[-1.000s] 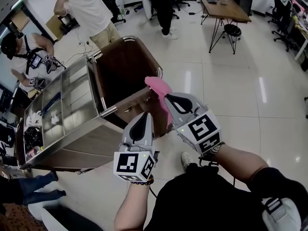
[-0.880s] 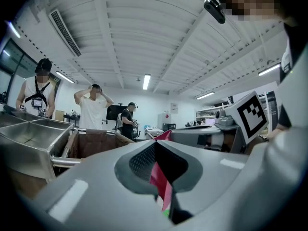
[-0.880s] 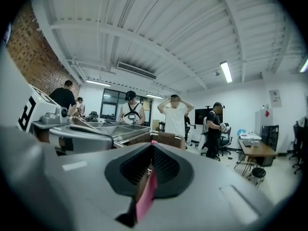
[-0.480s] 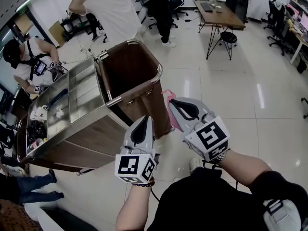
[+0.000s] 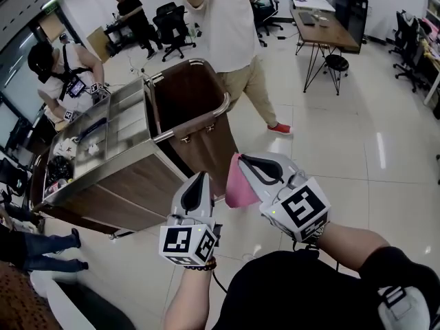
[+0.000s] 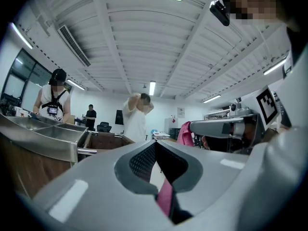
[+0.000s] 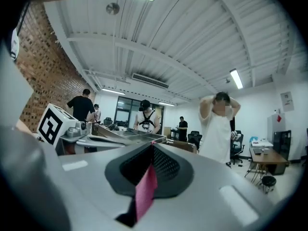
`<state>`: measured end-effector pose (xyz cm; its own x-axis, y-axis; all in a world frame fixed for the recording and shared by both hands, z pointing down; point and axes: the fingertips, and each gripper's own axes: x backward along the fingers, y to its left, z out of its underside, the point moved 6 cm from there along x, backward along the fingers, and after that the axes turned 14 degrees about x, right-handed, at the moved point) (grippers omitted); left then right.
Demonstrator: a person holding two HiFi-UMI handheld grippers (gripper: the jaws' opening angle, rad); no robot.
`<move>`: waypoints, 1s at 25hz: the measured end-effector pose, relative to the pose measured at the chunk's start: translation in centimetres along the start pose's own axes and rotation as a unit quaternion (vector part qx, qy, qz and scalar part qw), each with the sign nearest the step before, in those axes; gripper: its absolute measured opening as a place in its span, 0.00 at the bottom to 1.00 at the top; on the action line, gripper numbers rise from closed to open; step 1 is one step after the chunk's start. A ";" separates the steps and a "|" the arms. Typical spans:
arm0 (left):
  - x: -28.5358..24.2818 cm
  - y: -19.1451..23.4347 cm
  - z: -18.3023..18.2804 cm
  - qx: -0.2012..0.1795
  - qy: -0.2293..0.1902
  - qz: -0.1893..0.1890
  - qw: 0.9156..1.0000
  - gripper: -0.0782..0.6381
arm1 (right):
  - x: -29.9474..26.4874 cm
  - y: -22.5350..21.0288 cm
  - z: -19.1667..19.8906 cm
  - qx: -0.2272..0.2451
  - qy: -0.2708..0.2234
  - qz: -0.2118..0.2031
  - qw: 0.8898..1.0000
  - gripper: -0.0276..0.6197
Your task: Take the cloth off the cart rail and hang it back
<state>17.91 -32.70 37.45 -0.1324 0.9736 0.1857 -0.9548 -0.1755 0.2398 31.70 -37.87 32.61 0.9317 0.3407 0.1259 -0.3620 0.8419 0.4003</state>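
The pink cloth had come off the cart rail and hung below the right gripper's fingertips, just beside the left gripper. Both grippers had drawn back, leaving the rail well ahead of their fingers. The person in the white shirt had walked round the cart to beyond the right fingertips.

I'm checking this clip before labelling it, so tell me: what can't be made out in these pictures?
The cloth: head view, its top edge sits behind the right gripper; both gripper views show only a pink strip between the jaws.
The items in the cart trays: head view, too small to name.
Floor of the brown bin: head view, hidden behind its near wall.
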 end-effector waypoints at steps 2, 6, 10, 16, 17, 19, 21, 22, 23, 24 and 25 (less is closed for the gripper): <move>0.5 -1.5 0.1 -0.002 -0.003 -0.010 1.000 0.11 | 1.5 -0.1 -0.5 0.010 -0.014 -0.012 1.000 0.05; 1.5 -4.5 0.9 -0.008 -0.002 -0.031 0.999 0.11 | 4.7 0.0 -1.5 -0.009 -0.021 -0.032 0.999 0.05; 2.3 -7.2 1.8 -0.020 -0.001 -0.035 0.999 0.11 | 7.3 -0.5 -1.7 0.004 -0.046 -0.037 0.998 0.05; 3.3 -9.1 1.3 -0.029 -0.005 -0.033 0.999 0.11 | 10.1 0.6 -3.3 -0.076 0.000 -0.041 0.996 0.05; 3.4 -9.3 1.1 -0.032 -0.006 -0.029 0.999 0.11 | 10.2 0.8 -3.6 -0.077 0.001 -0.040 0.996 0.05; 3.9 -9.4 0.5 -0.032 -0.006 -0.029 0.999 0.11 | 10.2 1.2 -4.1 -0.065 -0.008 -0.037 0.997 0.05; 4.6 -9.5 -0.4 -0.036 -0.008 -0.024 0.999 0.11 | 10.1 1.6 -4.7 -0.039 -0.027 -0.035 0.998 0.05; 5.0 -9.6 -0.8 -0.039 -0.009 -0.021 0.999 0.11 | 10.0 1.9 -5.2 -0.033 -0.032 -0.034 0.998 0.05; 5.4 -9.6 -1.2 -0.041 -0.009 -0.018 0.999 0.11 | 10.0 2.2 -5.7 -0.031 -0.034 -0.033 0.998 0.05; 5.8 -9.6 -1.6 -0.041 -0.009 -0.017 0.999 0.11 | 9.9 2.6 -6.2 -0.033 -0.033 -0.032 0.998 0.05; 6.2 -9.6 -1.9 -0.041 -0.008 -0.016 0.999 0.11 | 10.0 3.0 -6.6 -0.038 -0.030 -0.032 0.998 0.05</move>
<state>25.72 -24.67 34.51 -0.0969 0.9760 0.1950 -0.9772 -0.1305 0.1674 39.68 -29.14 29.04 0.9523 0.2618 0.1565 -0.3009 0.8909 0.3404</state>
